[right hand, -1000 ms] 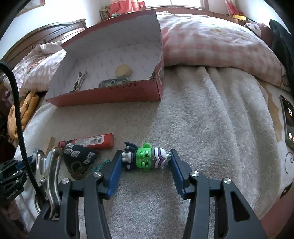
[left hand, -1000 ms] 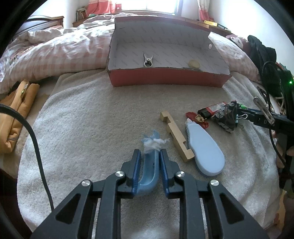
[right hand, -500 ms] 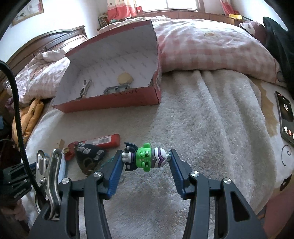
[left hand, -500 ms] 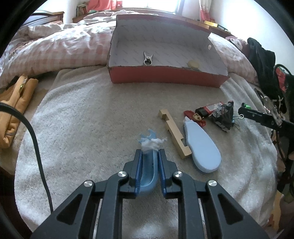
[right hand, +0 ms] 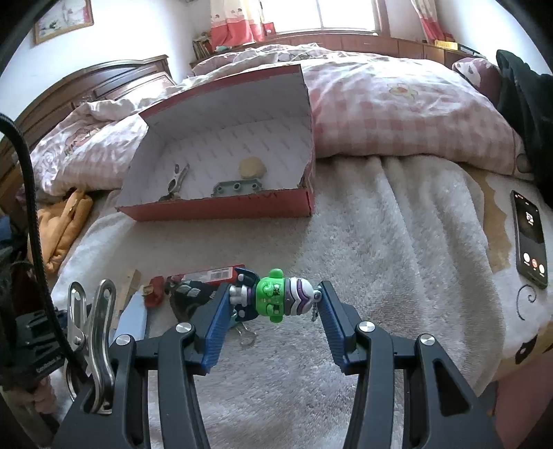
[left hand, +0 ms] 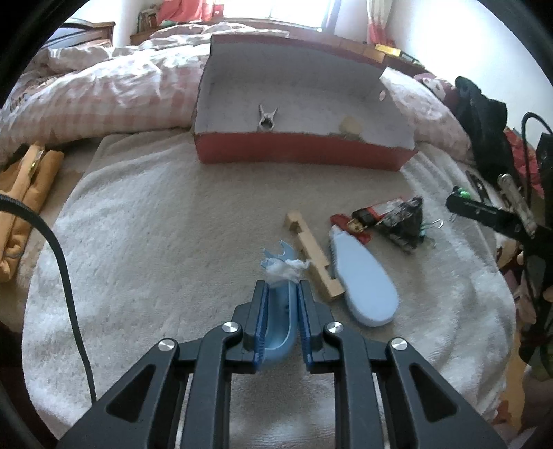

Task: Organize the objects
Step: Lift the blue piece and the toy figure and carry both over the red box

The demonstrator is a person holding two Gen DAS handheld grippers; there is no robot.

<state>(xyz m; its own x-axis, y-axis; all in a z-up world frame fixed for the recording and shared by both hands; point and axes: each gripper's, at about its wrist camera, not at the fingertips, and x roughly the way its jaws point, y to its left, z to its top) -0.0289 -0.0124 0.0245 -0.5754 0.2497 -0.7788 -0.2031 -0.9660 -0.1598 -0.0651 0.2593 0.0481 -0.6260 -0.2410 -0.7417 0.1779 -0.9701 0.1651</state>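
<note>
Blue-padded left gripper [left hand: 280, 288] clamped on a pale blue plastic piece [left hand: 279, 317] tufted with white fluff | right gripper [right hand: 274, 293] pinching a green toy figure [right hand: 273, 296] lengthwise, above the blanket | red box [right hand: 221, 207] beyond, open cream blanket [left hand: 155, 224] between.

Bright window [right hand: 345, 15] with red curtains [right hand: 238, 24], white walls, dark wooden headboard [right hand: 103, 83], pink checked quilt [right hand: 397, 103]
</note>
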